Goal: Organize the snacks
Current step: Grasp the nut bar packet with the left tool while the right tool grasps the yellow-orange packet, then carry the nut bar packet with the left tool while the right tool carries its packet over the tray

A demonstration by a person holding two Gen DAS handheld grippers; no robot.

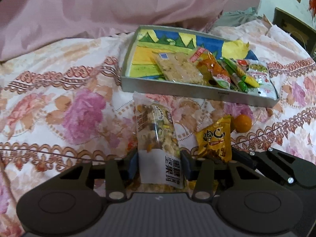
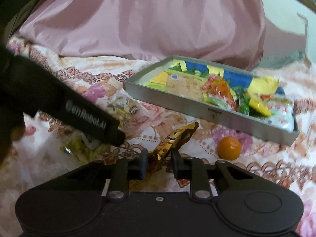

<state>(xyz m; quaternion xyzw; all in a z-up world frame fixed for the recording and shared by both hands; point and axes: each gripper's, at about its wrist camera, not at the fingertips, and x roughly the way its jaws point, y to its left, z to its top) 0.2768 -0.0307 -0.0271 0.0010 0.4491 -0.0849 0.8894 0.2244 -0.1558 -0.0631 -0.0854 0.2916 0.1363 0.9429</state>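
Floral bedspread (image 2: 256, 167), motion-blurred tray (image 2: 177, 102)

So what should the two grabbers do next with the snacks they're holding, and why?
Probably carry both toward the grey metal tray and drop them in. The left gripper is shut on the clear nut-and-cereal bar packet, the right gripper on the yellow foil snack packet, and the tray's left half looks bare.
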